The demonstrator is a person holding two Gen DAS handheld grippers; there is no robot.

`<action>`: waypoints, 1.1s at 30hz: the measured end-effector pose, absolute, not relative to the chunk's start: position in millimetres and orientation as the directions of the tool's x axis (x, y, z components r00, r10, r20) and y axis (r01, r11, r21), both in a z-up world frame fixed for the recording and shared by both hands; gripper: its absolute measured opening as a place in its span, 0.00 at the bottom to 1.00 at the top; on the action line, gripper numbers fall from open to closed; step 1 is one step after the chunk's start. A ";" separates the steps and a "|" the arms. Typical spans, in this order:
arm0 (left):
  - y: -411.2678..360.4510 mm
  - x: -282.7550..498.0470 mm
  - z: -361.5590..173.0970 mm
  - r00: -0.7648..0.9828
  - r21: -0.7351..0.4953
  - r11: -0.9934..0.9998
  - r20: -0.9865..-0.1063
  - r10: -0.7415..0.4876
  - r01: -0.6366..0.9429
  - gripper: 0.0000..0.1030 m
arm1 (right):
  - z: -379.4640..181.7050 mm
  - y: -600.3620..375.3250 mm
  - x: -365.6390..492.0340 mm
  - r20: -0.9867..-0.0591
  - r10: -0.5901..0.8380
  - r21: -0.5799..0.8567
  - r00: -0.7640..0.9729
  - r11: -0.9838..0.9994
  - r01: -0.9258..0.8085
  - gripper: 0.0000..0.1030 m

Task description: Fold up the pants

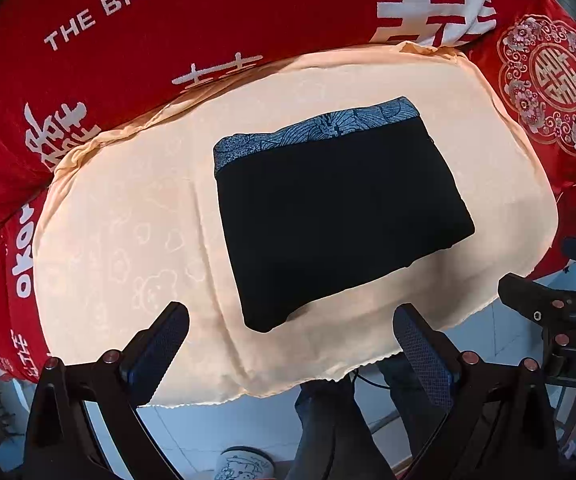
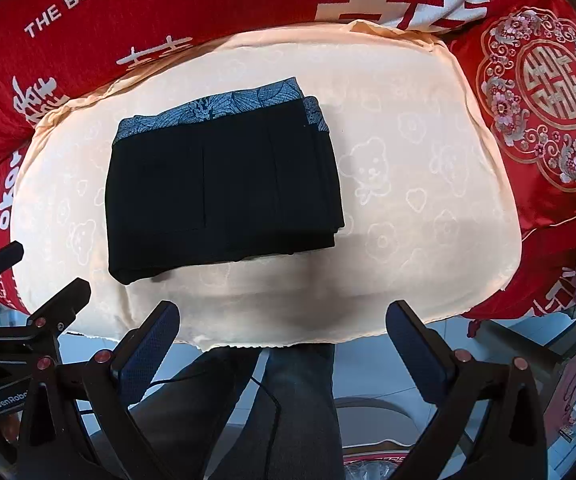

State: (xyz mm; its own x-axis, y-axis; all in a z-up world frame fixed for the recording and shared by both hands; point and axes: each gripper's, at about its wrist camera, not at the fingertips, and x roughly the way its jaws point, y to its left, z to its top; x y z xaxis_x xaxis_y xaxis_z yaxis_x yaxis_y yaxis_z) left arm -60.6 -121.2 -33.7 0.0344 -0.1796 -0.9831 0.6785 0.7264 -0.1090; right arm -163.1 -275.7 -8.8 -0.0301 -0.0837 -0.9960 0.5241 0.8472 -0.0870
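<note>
Left wrist view: left gripper (image 1: 289, 322) spread wide, holding nothing, hovering at the near edge of the peach cloth (image 1: 128, 240). Black pants (image 1: 335, 216) already folded to a compact block, ahead and slightly right of the fingers, apart from them; patterned waistband (image 1: 315, 128) on the far side, long axis across the view.

Right wrist view: right gripper (image 2: 282, 318) also wide and empty. Pants (image 2: 224, 188) ahead and to the left, not touching. Red blanket (image 2: 188, 4) behind. Both grippers about equally near; probably only a last smoothing left.
</note>
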 end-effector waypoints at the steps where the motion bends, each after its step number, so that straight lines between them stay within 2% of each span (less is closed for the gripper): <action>1: -121.8 -61.2 -34.0 0.031 -0.112 0.725 -0.983 -0.180 0.680 1.00 | -8.7 -276.0 -162.7 -0.996 -0.084 -0.088 -0.031 0.848 0.523 1.00; 33: -121.4 -59.0 -40.8 0.000 -0.148 0.731 -0.980 -0.199 0.667 1.00 | -12.9 -277.6 -157.9 -0.994 -0.090 -0.105 -0.055 0.853 0.511 1.00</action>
